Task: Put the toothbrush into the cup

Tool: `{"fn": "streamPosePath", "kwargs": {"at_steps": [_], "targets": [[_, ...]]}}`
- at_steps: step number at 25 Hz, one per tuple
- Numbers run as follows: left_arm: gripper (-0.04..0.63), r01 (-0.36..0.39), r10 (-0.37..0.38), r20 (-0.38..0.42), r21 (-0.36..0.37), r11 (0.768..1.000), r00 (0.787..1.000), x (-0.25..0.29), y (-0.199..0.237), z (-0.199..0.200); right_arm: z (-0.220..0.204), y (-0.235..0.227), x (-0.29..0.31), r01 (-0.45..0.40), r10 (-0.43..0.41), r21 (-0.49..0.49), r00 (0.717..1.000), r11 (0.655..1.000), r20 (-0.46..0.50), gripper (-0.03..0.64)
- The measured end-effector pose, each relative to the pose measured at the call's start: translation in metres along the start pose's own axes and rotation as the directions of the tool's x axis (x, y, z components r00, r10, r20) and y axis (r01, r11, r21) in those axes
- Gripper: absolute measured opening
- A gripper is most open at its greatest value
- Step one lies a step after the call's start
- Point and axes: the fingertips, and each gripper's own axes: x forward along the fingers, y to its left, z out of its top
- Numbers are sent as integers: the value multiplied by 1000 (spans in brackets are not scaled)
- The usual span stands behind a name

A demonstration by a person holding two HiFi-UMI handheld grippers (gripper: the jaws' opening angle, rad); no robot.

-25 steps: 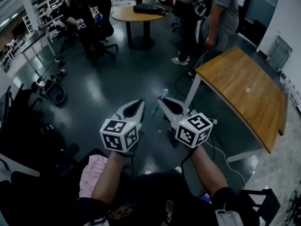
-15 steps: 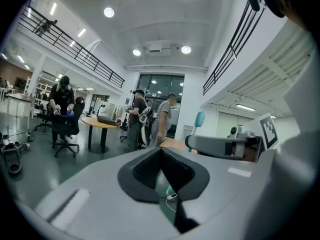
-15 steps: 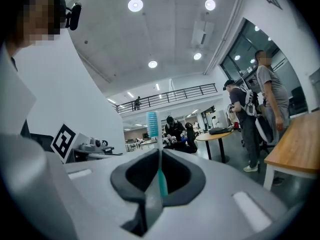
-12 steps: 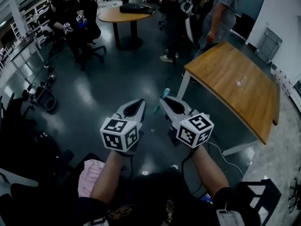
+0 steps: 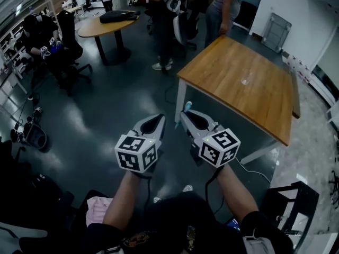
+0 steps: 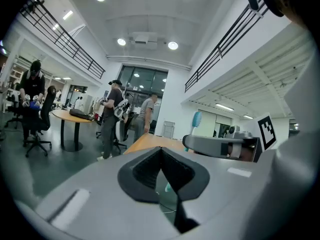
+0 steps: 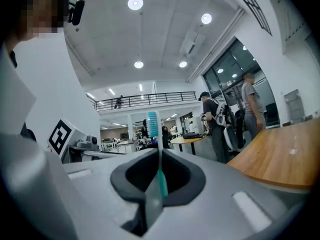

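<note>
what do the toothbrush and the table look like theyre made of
The toothbrush is likely plastic: translucent teal handle, pale blue bristle head. The table has a wood or wood-look top, orange-brown with grain streaks and a slight sheen; its white legs are probably painted metal.

Two claws: left claw (image 5: 160, 117) and right claw (image 5: 183, 113). Two marker cubes: left cube (image 5: 135, 152), right cube (image 5: 220, 147). Two forearms behind them. One toothbrush (image 5: 186, 106). One small clear cup (image 5: 245, 81). Two surfaces: rectangular wooden surface (image 5: 254, 102) and round surface (image 5: 92, 29). One black bag (image 5: 117, 16). One pink cloth (image 5: 98, 208). Three people clearly made out: seated person (image 5: 39, 36), standing person in dark (image 5: 161, 12), standing person in grey (image 5: 225, 4). Farther figures too small to count.
</note>
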Motion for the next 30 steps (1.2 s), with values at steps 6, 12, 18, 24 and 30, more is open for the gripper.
{"fn": "streamPosePath", "kwargs": {"at_steps": [6,12,18,24,30], "targets": [[8,111,-110,-24,19,994,994,70,-46,1,11,-74,-37,123,-123,7,992,992,16,25],[8,194,-192,-47,35,980,980,135,-88,-2,20,-139,-70,197,-197,17,979,980,41,25],[8,253,-249,-68,67,965,966,191,-143,-5,33,-199,-115,254,-255,23,963,967,82,25],[8,309,-301,-95,90,947,949,236,-186,-6,43,-245,-151,303,-306,38,946,952,107,25],[8,359,-347,-127,97,928,929,273,-210,-10,44,-285,-172,358,-363,67,924,931,121,25]]}}
